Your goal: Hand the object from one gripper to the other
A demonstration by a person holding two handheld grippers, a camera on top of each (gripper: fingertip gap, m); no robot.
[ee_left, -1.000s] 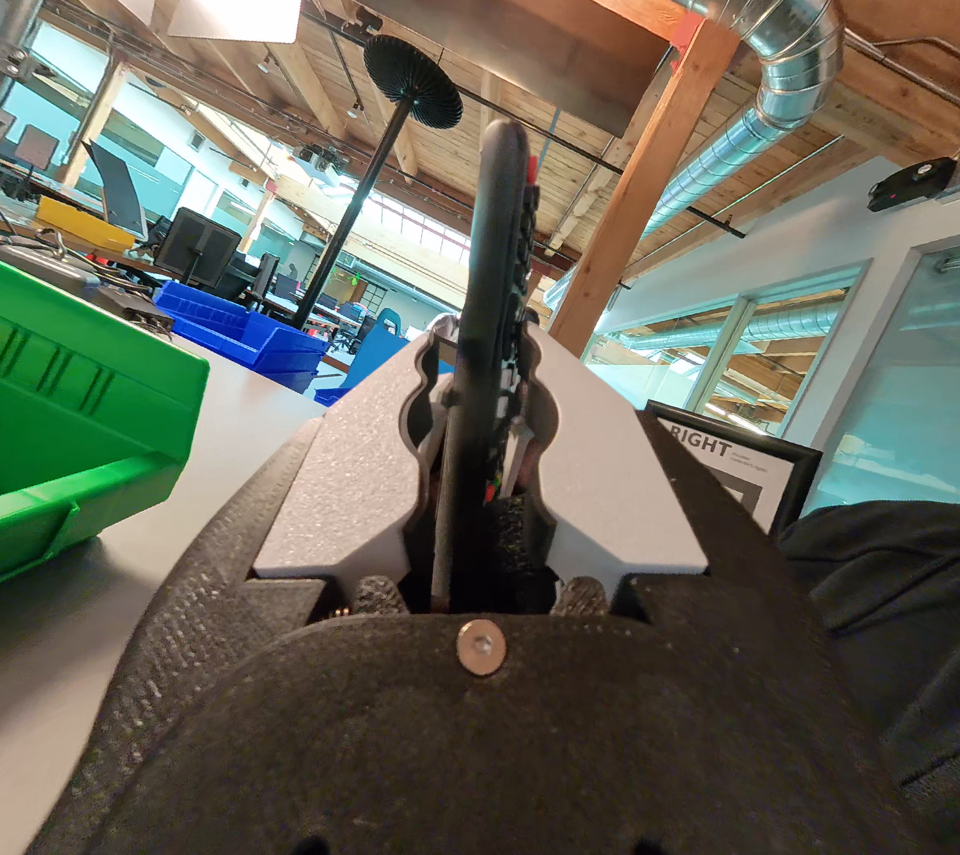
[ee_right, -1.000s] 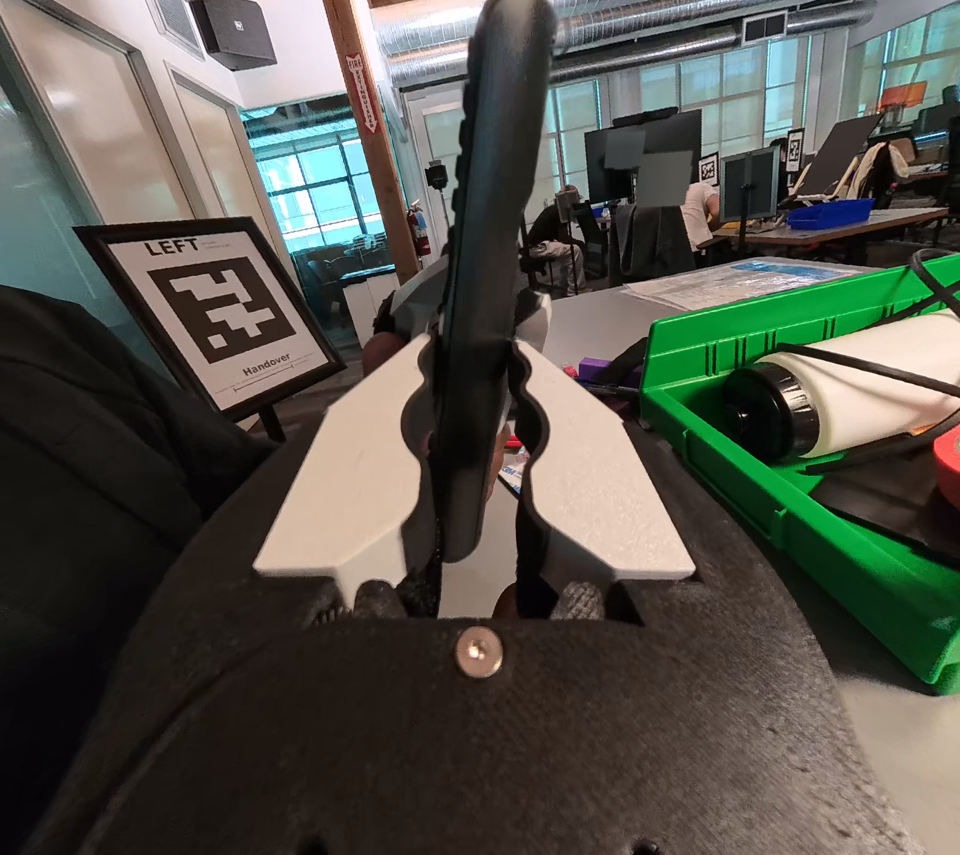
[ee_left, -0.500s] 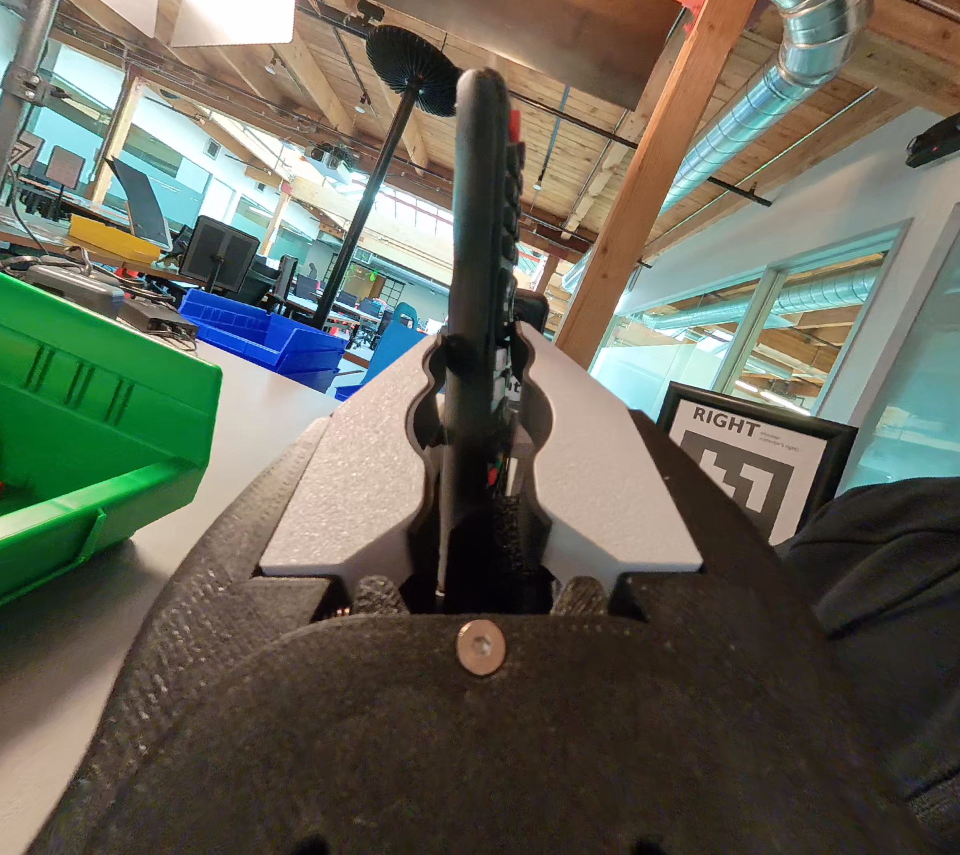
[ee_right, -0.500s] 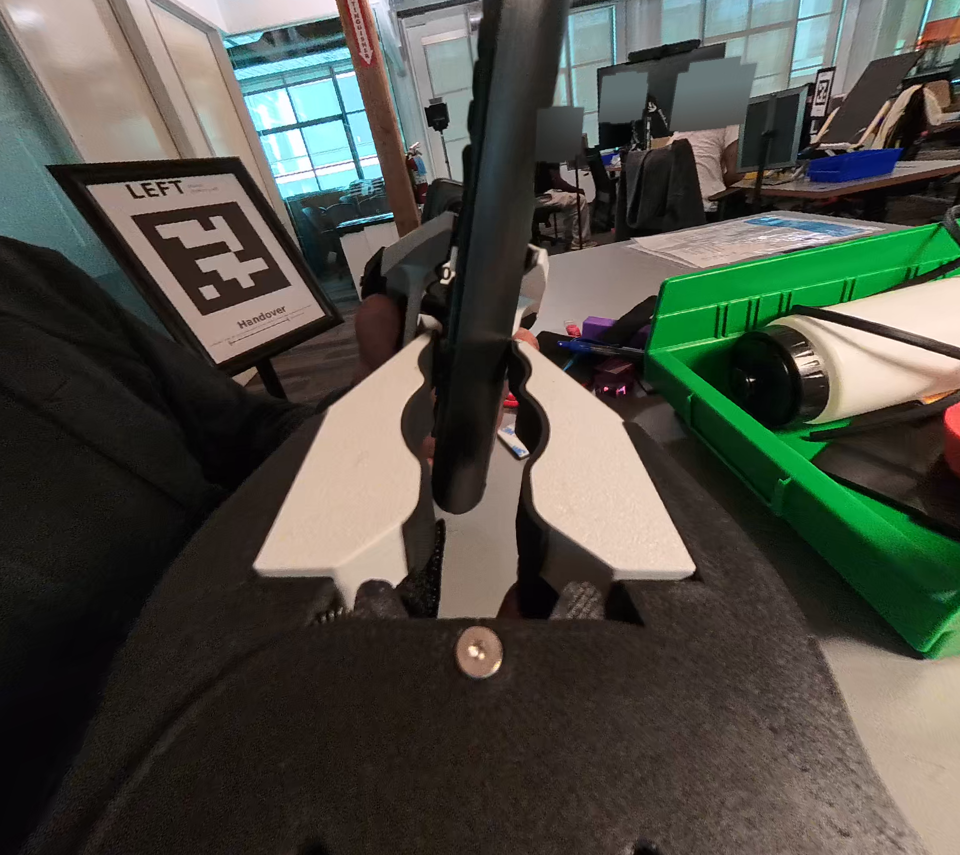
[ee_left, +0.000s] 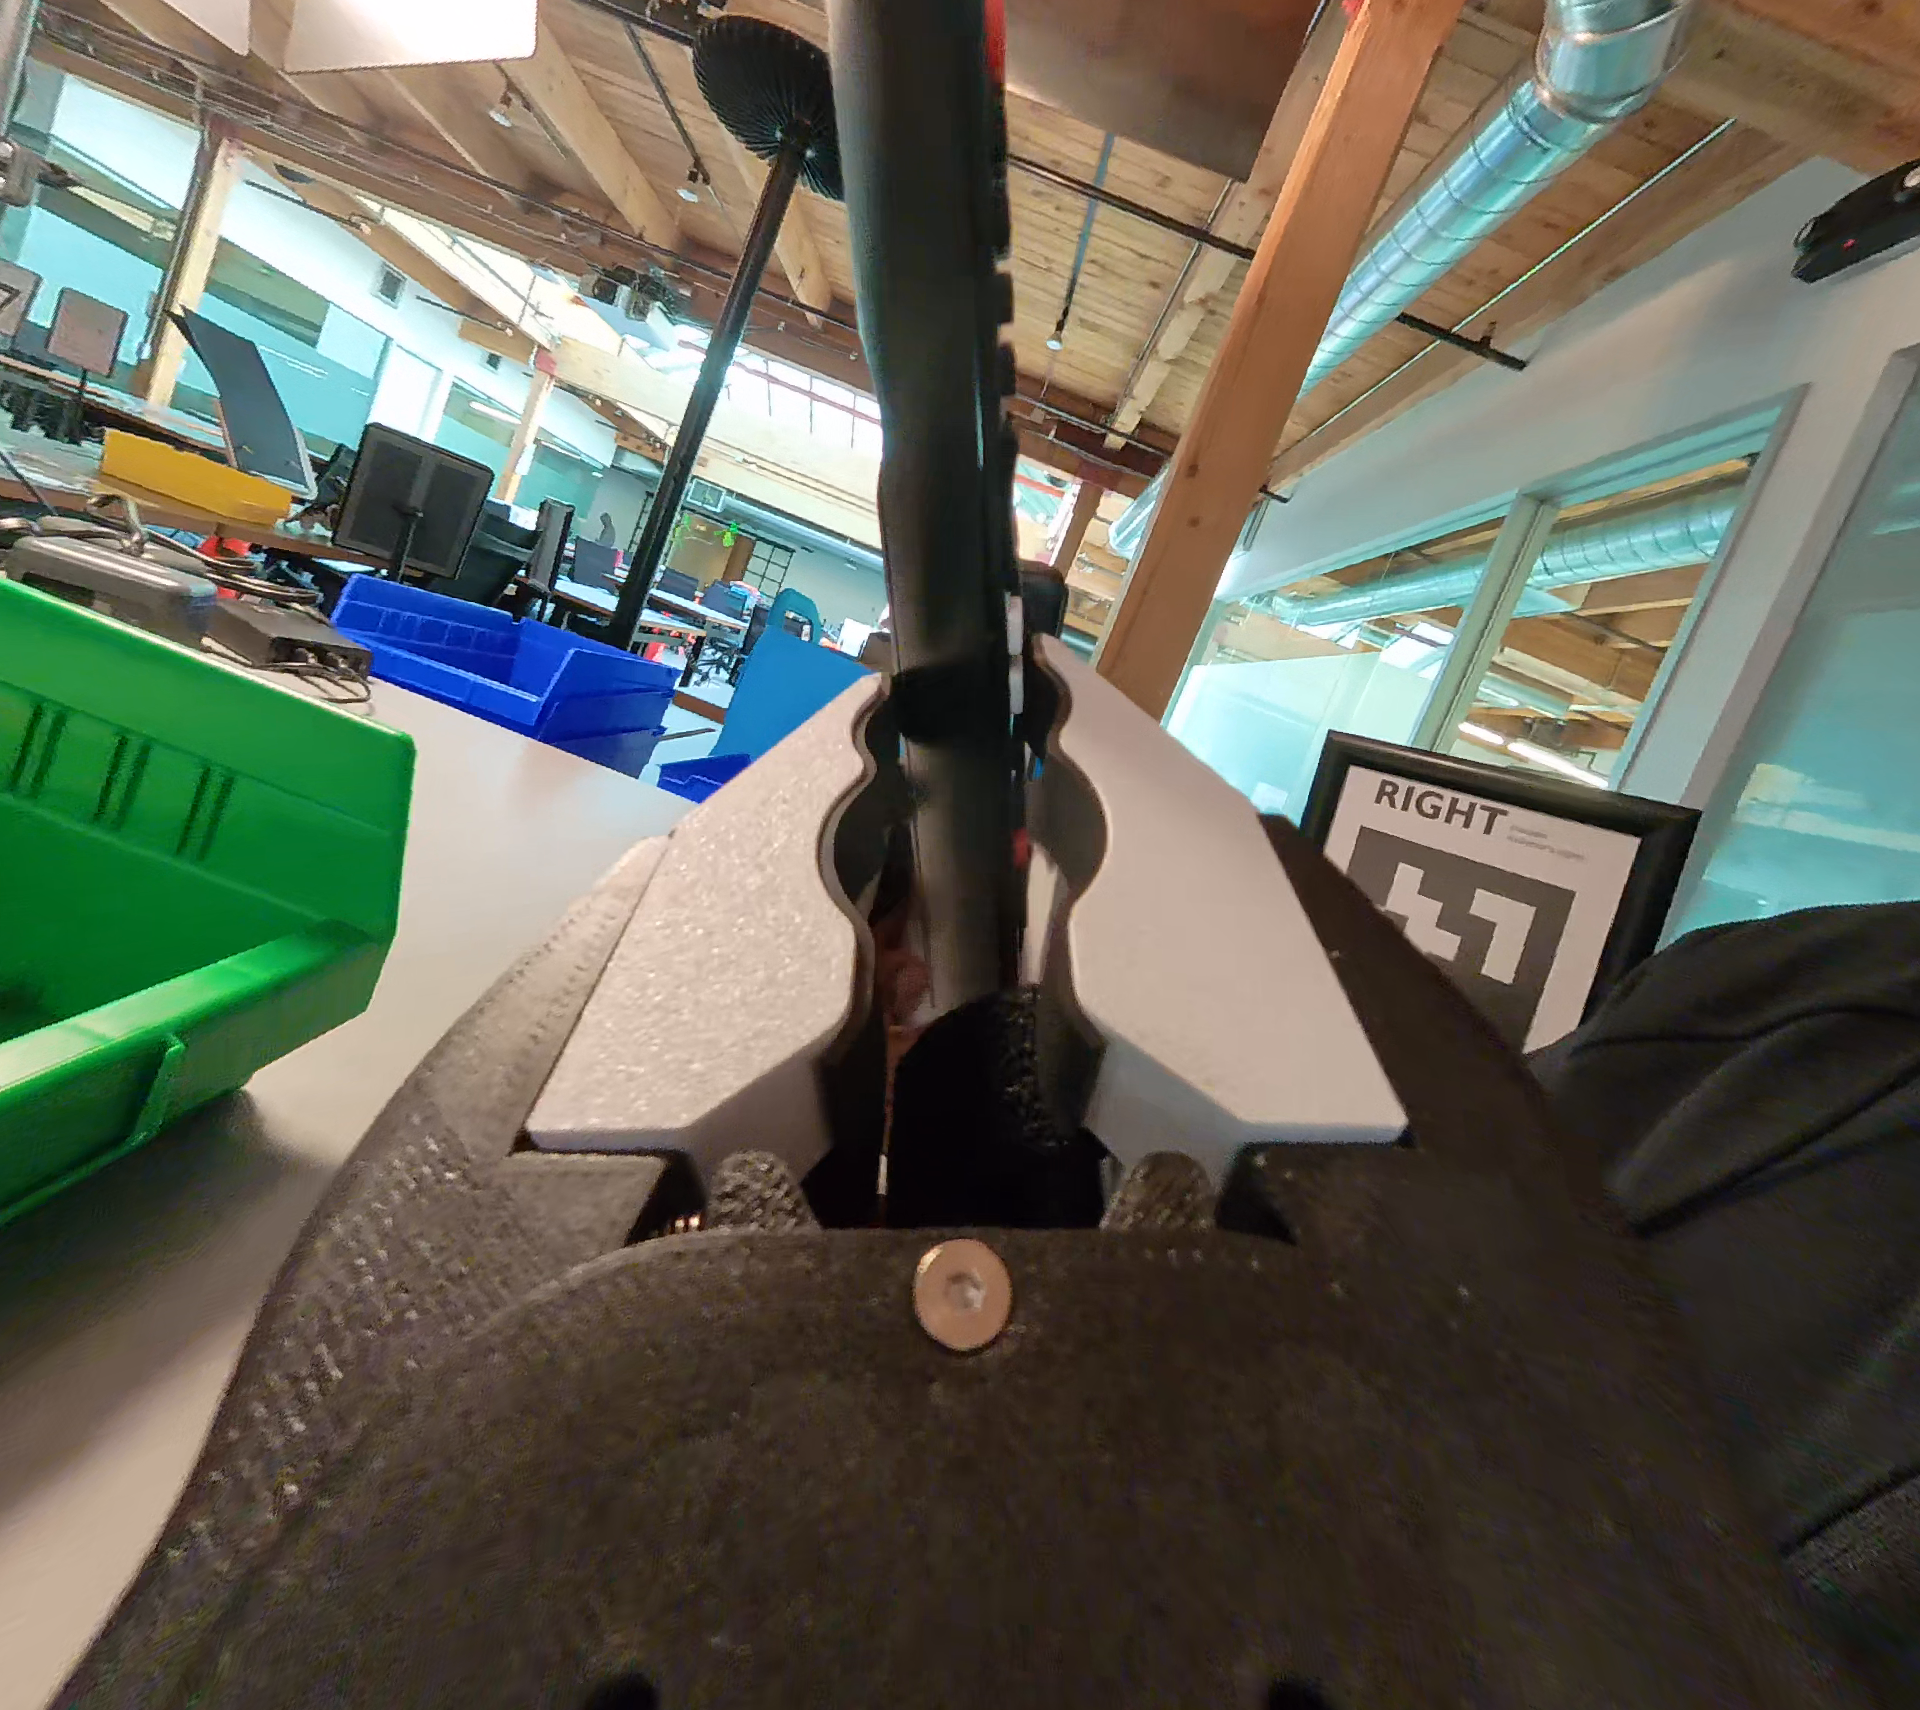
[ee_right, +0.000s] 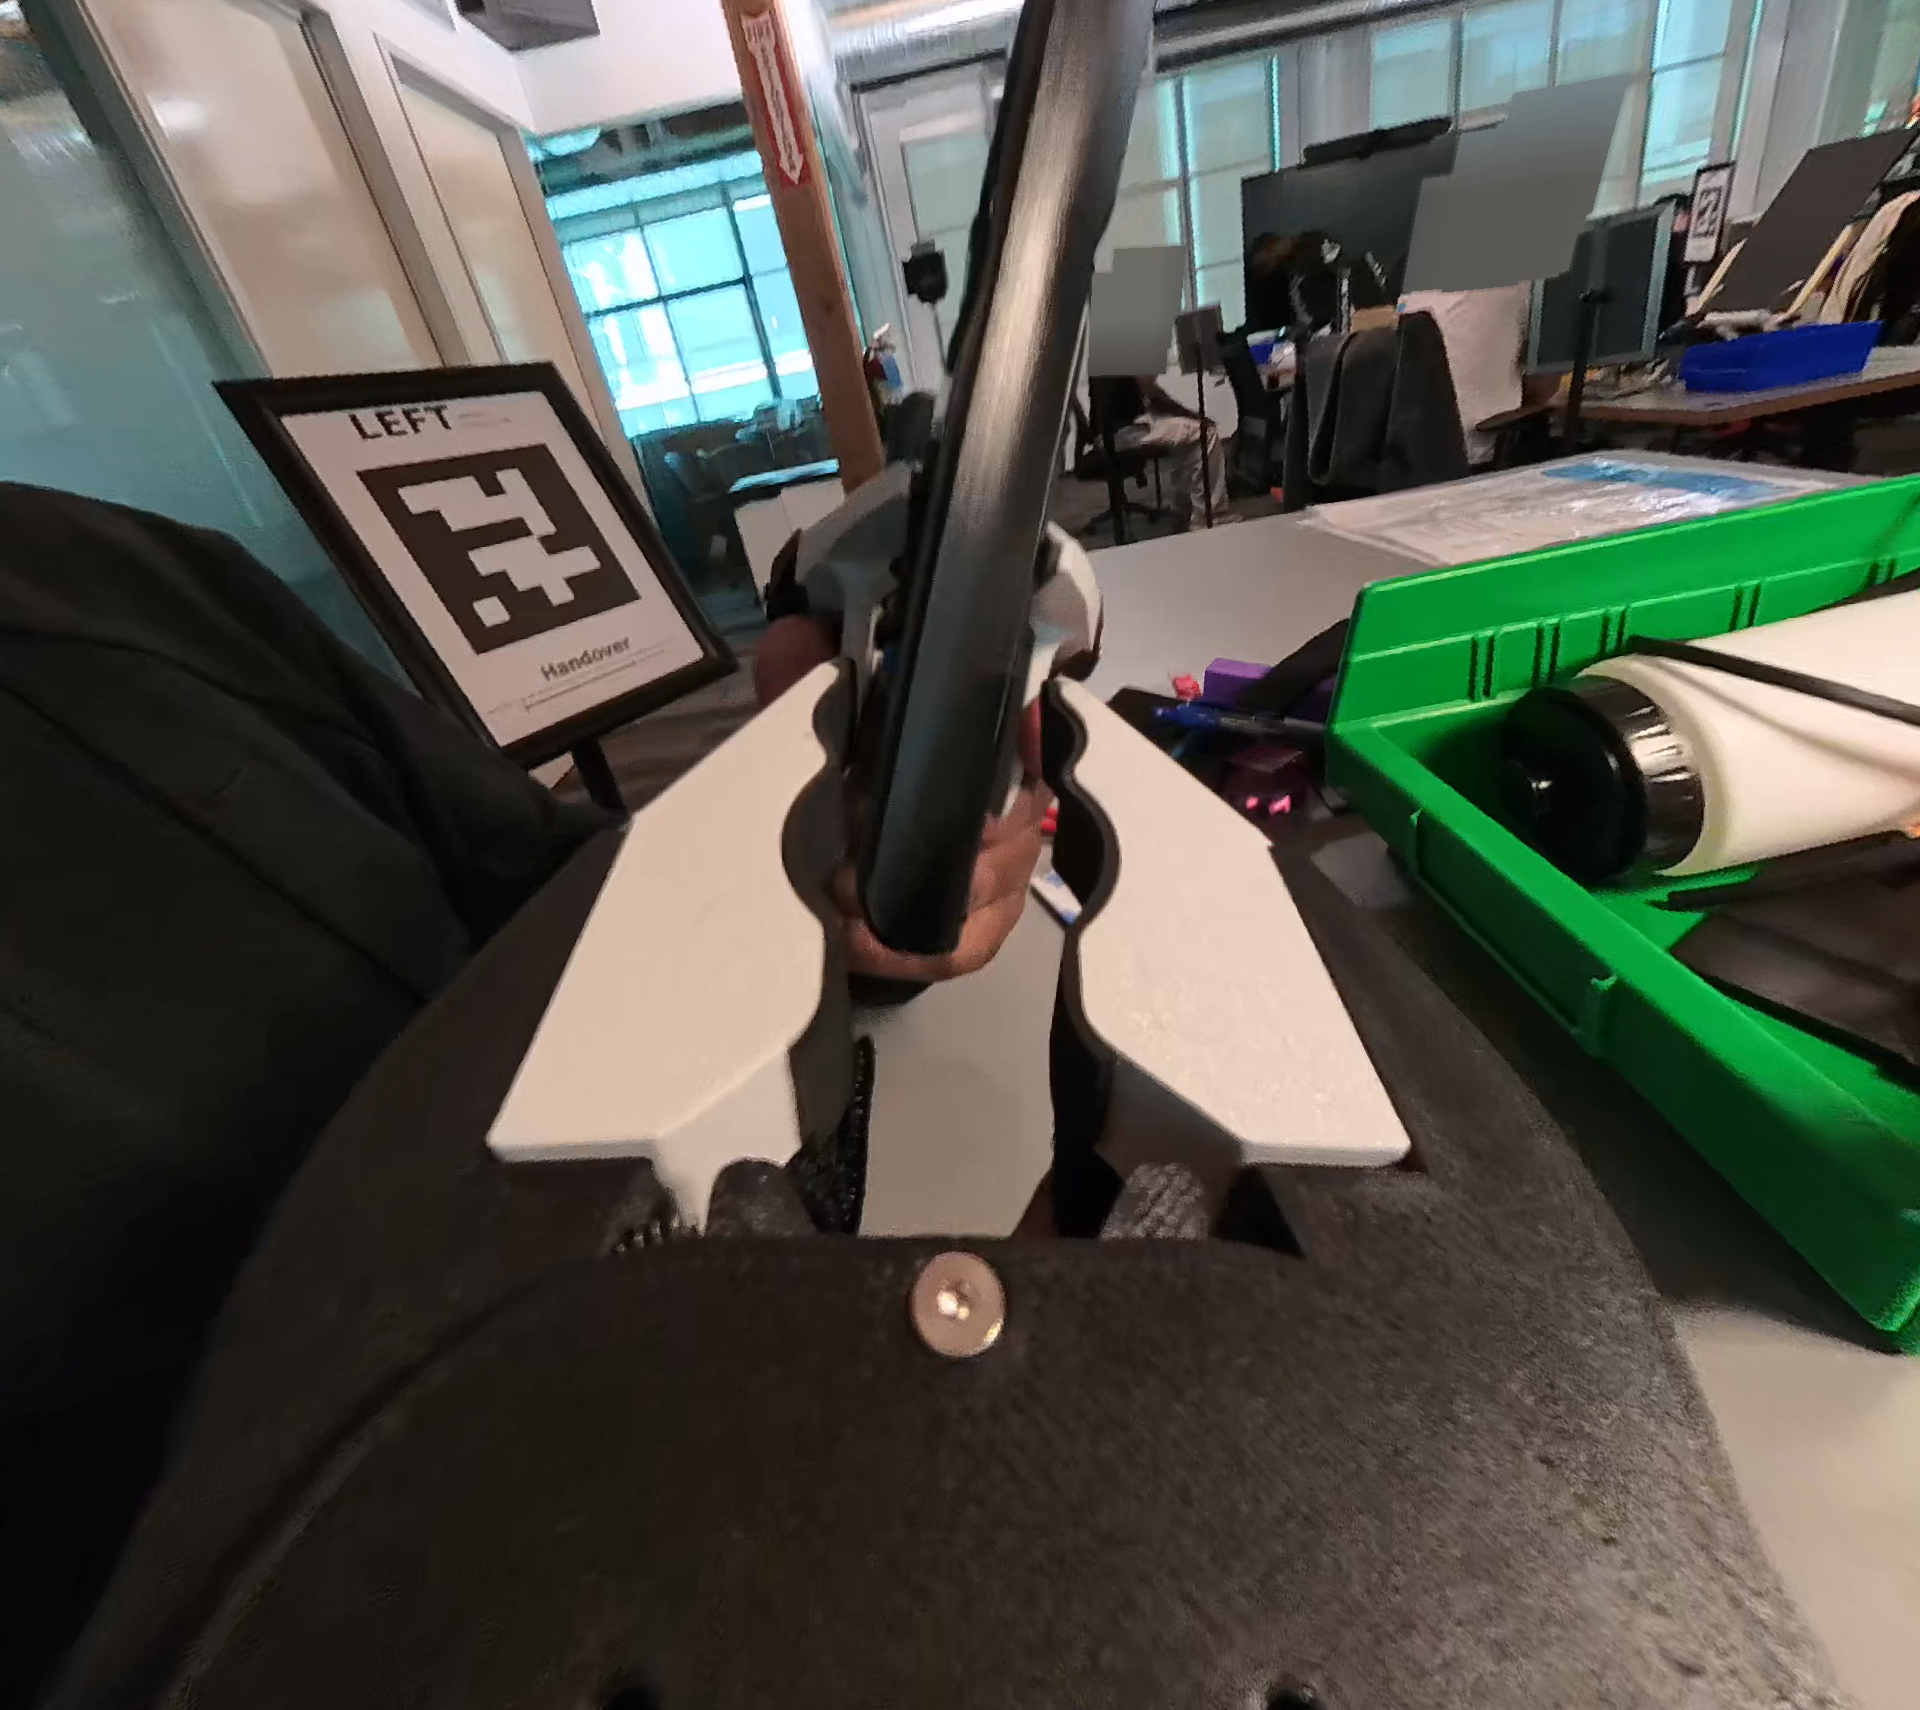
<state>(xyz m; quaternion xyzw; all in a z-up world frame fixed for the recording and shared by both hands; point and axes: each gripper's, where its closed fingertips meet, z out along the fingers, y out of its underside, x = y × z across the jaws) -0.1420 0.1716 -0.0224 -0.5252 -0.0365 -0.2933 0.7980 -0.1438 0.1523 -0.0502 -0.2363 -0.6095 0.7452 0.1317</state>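
Note:
A black remote control [ee_left: 925,310] stands upright, buttons to the right, clamped between the fingers of my left gripper [ee_left: 961,694], which is shut on its lower part. In the right wrist view the same remote [ee_right: 1018,413] leans up between the fingers of my right gripper [ee_right: 945,694], which is open with a gap on each side of the remote's lower end. Just beyond, my left gripper [ee_right: 862,538] grips the remote, with a hand behind it.
A green bin [ee_left: 156,829] sits on the grey table; it shows at right in the right wrist view [ee_right: 1558,621], holding a white cylinder [ee_right: 1766,756]. Framed marker signs [ee_left: 1486,902] [ee_right: 488,548], blue bins [ee_left: 520,663], small items [ee_right: 1247,725] and a dark sleeve [ee_left: 1766,1089] are nearby. Less than 4 cm separates the two grippers' tips.
My right gripper's jaws have parted from the remote, and its lower end has slid up and out between them. My left gripper stays shut on the remote.

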